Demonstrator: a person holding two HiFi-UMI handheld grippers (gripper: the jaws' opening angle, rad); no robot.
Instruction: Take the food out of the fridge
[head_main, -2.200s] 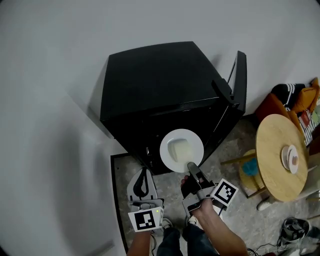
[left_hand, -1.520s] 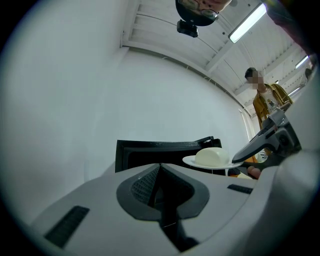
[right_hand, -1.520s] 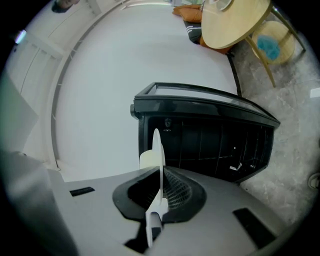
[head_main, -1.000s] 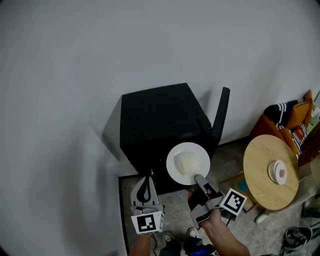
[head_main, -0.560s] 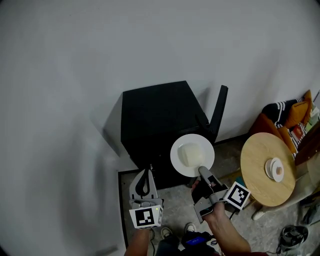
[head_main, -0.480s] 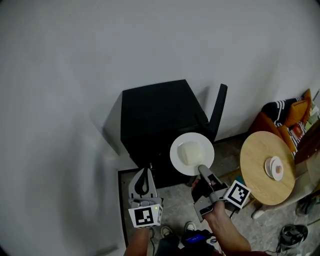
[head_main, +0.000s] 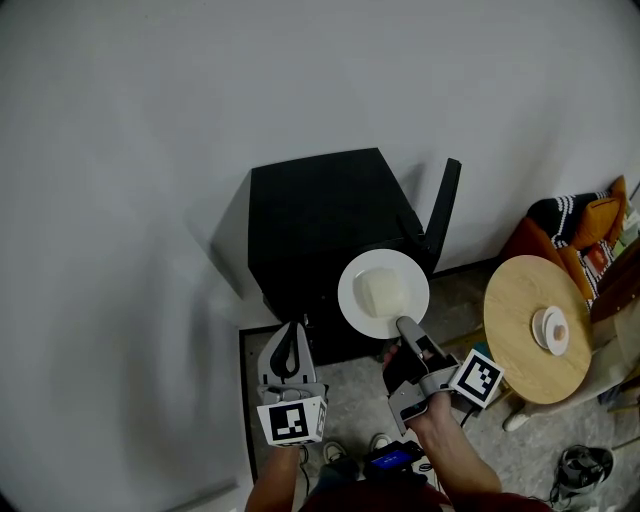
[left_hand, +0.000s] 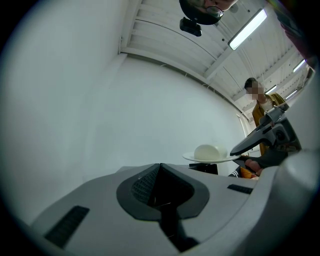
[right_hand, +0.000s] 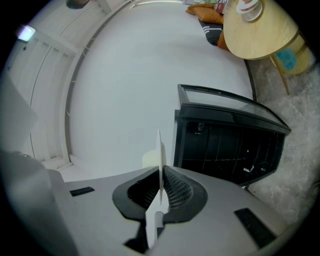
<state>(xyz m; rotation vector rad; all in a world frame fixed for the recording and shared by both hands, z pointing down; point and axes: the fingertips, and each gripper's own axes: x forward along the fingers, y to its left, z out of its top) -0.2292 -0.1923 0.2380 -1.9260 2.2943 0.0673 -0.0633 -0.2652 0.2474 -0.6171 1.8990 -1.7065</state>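
Plate (head_main: 348, 295) round in head view, edge-on within right claw (right_hand: 161, 175)

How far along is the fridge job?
Done: the plate with the food is clear of the fridge. In hand: the right gripper clamps the plate's rim; the left gripper is shut, empty. Left: set it down, perhaps on the round table; the fridge door stands open.

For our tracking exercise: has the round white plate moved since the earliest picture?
Yes. Against the black fridge, the round white plate looks larger and nearer its right front corner: it has risen towards the camera.
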